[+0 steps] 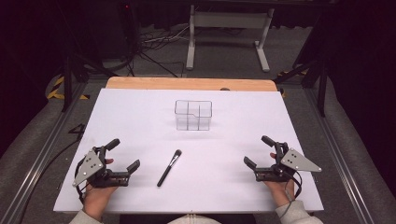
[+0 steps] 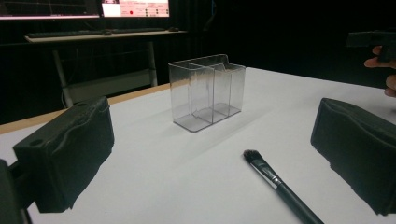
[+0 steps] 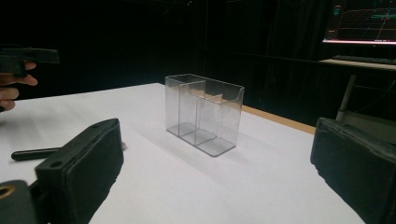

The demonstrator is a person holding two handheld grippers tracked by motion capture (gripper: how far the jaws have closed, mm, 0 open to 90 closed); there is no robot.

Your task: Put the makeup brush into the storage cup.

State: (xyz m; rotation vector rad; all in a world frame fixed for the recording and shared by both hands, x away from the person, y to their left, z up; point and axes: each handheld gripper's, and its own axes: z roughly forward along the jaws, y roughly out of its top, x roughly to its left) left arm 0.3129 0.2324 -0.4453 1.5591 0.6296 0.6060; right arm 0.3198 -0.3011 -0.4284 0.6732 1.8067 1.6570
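**Brush lies between two idle grippers**

The slim black-handled makeup brush [image 1: 169, 167] lies flat on the white table [image 1: 233, 186], near the clear plastic compartmented organiser [image 1: 193, 115]. Left gripper [image 1: 125, 154] and right gripper [image 1: 256, 150] flank it, jaws spread wide, holding nothing.

The person is holding one tool in each hand, forearms coming in from the near edge of the table. The left tool [image 1: 125, 155] is sitting low at the near left, its jaws standing wide apart with nothing between them, pointing forward and inward. The left hand [image 1: 99, 195] is gripping it from behind, under the grey three-cornered plate. The right tool [image 1: 258, 150] is mirroring this pose at the near right, jaws likewise spread wide and empty, angled inward. The right hand [image 1: 280, 187] is wrapping its handle, cable trailing past the wrist.
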